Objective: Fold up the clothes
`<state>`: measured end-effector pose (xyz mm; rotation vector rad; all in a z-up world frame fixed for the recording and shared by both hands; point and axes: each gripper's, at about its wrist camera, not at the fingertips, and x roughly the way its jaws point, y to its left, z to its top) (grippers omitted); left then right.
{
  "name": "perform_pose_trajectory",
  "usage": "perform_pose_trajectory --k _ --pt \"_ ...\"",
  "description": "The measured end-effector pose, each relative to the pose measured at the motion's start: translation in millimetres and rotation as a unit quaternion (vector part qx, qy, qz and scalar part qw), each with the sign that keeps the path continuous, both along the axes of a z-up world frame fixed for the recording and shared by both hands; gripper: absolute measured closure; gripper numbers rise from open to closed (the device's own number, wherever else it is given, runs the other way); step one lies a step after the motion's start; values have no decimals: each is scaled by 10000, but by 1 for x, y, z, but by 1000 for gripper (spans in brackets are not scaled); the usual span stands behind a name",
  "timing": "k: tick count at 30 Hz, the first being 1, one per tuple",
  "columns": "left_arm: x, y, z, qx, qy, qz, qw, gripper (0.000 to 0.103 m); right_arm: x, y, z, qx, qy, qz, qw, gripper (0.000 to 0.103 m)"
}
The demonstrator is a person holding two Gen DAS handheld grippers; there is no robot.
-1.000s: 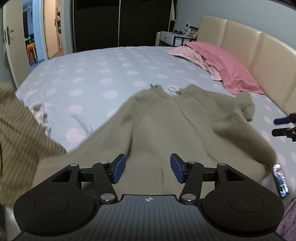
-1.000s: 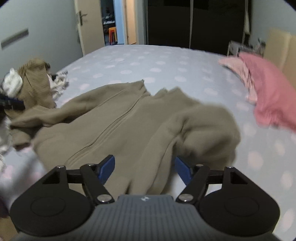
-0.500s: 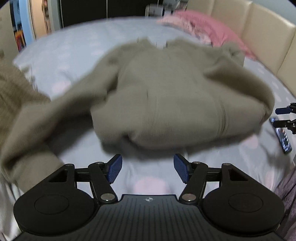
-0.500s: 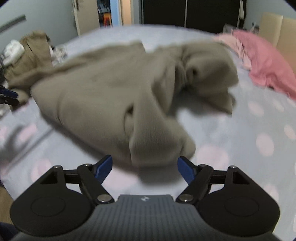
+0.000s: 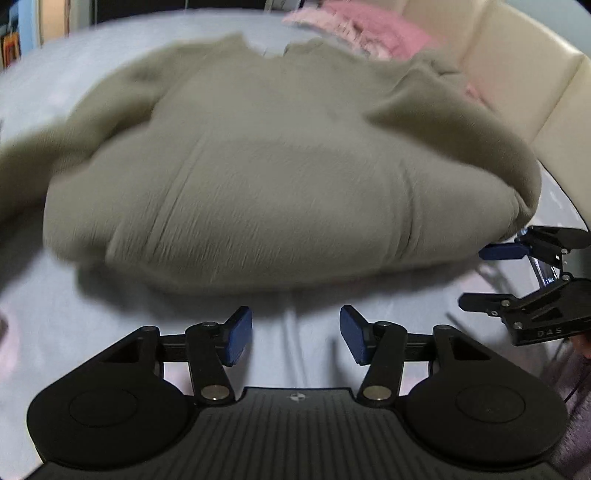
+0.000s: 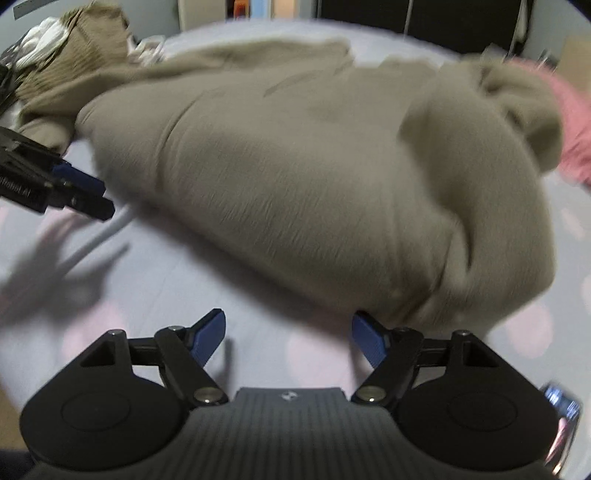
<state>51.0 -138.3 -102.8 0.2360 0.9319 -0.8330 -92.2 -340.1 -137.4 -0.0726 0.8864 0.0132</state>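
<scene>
An olive fleece zip jacket [image 5: 277,166] lies spread on the bed, collar far, hem near. My left gripper [image 5: 295,328] hovers low over bare sheet just short of the hem, its jaws closing with nothing between them. It also shows at the left edge of the right wrist view as the left gripper [image 6: 101,201]. My right gripper [image 6: 289,325] is by the jacket's [image 6: 314,166] near right corner, jaws wide but closing a little. Only sheet lies between its pads, and the hem sits right beside its right finger [image 6: 367,334]. From the left wrist view the right gripper [image 5: 476,276] appears at the right edge.
The bed sheet [image 5: 295,306] is pale grey with pink dots. Pink pillows [image 5: 369,29] and a beige padded headboard [image 5: 517,74] lie beyond the jacket. A heap of other clothes [image 6: 74,37] sits at the far left. A phone [image 6: 561,406] lies on the bed's near right.
Both grippers have sunk toward the bed and tilted down. The jacket, earlier under the fingers, now lies just ahead of them and fills both views. Each gripper looms larger in the other's view.
</scene>
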Motion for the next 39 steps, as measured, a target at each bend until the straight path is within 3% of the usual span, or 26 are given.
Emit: perform_pose_trajectory --k 3,8,15,20,26,29,32,35,37,39 --pt "5 -6 11 -102 -292 18 9995 57 3 -1 10 -250 -500 -148 9983 33" --pt "23 -15 33 -309 -681 156 9971 64 12 -2 24 -512 -999 -338 9931 33" --pt "58 -44 72 -414 -1103 213 9928 70 23 -4 34 -1015 -1235 -441 9862 32" --pt "94 -81 73 -117 -1230 221 9921 70 22 -32 35 -1155 -1194 -887 9821 28" --pt "128 -112 64 224 -1070 229 9937 70 44 -91 41 -688 -818 -1221 9867 25" --pt "143 -120 52 421 -973 230 9941 70 64 -123 39 -175 -517 -1426 9883 21" --pt "156 -123 40 585 -742 240 9952 70 81 -159 27 870 -110 -1875 9783 19" --pt "155 -111 47 331 -651 178 9972 70 86 -188 17 1811 112 -2222 9580 20" --pt "151 -97 59 178 -599 53 9980 66 85 -196 19 2073 83 -2296 9509 20" --pt "144 -79 74 104 -673 -73 9976 59 84 -194 24 1963 15 -2156 9566 21"
